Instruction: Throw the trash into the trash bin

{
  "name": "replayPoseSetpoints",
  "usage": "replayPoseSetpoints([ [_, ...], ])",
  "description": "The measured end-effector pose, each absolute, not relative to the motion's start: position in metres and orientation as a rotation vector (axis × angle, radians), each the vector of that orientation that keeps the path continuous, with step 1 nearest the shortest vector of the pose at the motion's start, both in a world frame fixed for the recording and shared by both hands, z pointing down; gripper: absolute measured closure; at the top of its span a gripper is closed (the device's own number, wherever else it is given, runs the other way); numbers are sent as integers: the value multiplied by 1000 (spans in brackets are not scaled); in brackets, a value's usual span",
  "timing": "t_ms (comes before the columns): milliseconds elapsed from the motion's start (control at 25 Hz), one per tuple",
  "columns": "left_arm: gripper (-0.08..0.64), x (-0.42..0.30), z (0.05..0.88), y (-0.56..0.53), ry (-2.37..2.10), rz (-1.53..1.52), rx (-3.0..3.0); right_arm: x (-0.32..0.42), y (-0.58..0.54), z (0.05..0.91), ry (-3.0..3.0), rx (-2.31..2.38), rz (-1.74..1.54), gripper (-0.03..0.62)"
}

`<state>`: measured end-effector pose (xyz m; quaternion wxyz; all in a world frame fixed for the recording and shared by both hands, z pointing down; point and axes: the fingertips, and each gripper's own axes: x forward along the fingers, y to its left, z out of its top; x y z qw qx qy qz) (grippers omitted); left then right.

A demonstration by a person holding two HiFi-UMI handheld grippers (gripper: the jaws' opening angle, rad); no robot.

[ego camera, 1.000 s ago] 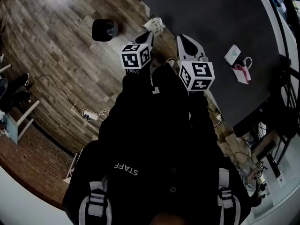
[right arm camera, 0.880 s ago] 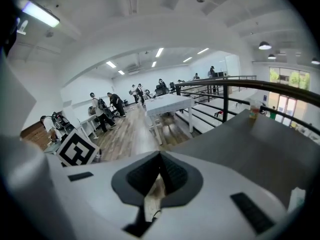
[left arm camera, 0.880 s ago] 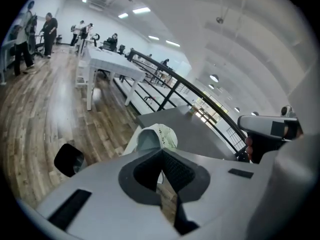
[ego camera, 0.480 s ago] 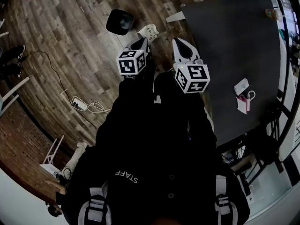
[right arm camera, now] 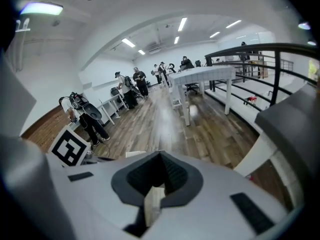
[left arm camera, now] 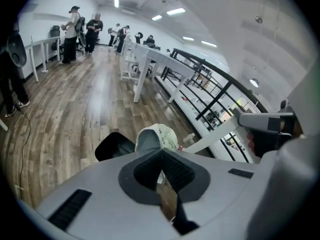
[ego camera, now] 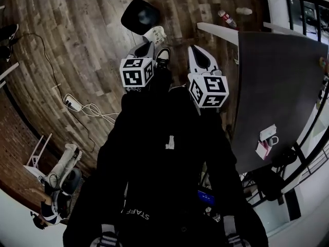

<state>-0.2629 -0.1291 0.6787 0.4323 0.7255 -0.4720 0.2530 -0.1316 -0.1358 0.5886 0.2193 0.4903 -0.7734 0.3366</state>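
Trash bin (ego camera: 140,15) nearer now, left claw (ego camera: 150,41) pinching white trash (ego camera: 156,35) — right claw (ego camera: 193,50) closed, empty

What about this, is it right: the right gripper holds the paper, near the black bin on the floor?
No. The left gripper holds the paper, near the black bin on the floor; the left gripper view shows it at the jaw tips.
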Motion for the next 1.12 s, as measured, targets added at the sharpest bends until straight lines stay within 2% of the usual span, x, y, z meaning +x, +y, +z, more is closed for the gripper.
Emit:
replayPoseSetpoints([
  [560,557,-322,890,-129,-1253,708,1664,-187,-145,803,-2089,1156,1024,577],
  [1120,555,-348,1013,-159,-1289,810,1569,-219,-158,888,-2074,1035,1016,577],
])
